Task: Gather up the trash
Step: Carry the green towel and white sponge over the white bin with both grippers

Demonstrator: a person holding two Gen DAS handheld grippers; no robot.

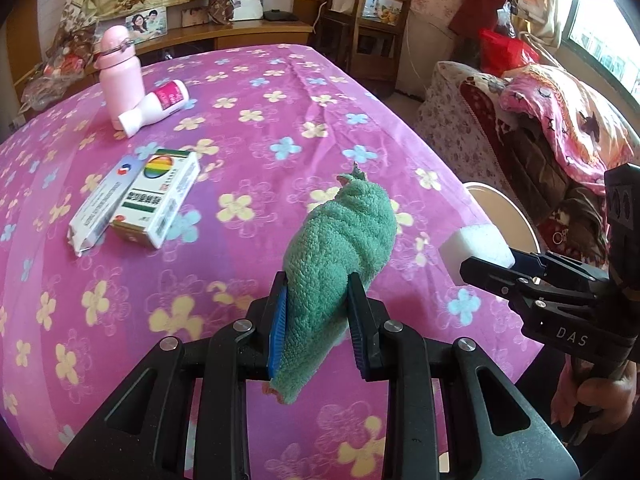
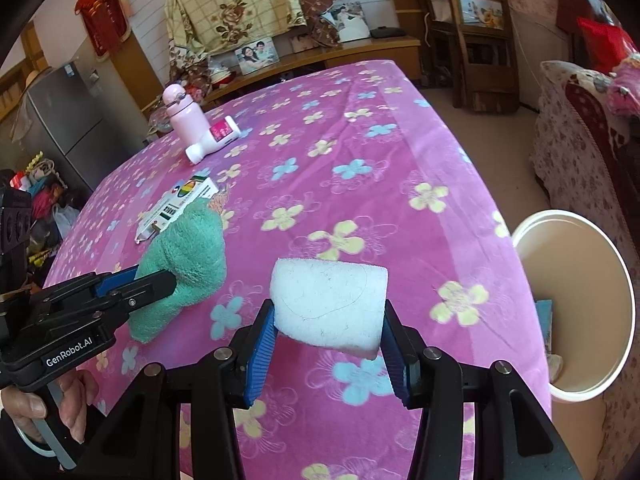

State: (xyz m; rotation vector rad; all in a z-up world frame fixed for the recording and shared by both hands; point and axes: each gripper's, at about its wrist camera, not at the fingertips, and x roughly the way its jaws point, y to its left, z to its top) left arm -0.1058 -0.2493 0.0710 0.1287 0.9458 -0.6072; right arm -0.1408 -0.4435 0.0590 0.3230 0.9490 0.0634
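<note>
Green terry cloth (image 1: 340, 240) clamped between the blue pads of the left tool (image 1: 318, 320), jaws drawn in narrow around the bundled fabric, lifted clear of the pink flowered cover on the surface (image 1: 240, 92). White foam block (image 2: 330, 306) pinched in the right tool (image 2: 328, 344), jaws moderately apart and pressing both ends, likewise off the cover. Both loads carried side by side, near the surface's right edge.

Step in hand, judged: carrying two pieces of trash toward the cream round bin (image 2: 624, 280) standing on the floor just beside that edge. Next move calls for swinging each tool over the bin's mouth before letting go, foam first since nearer; soft cloth likely to snag on the ribbed pads, so a full release needed.

Left on the surface: two medicine boxes (image 1: 136, 198), one leaning on the other, a pink flask (image 1: 120, 76) and a white bottle (image 1: 156, 106) lying against it.

Readable: "DAS" on the right tool's body, "GenRobot.AI" on the left's. Box print too blurred to read.
</note>
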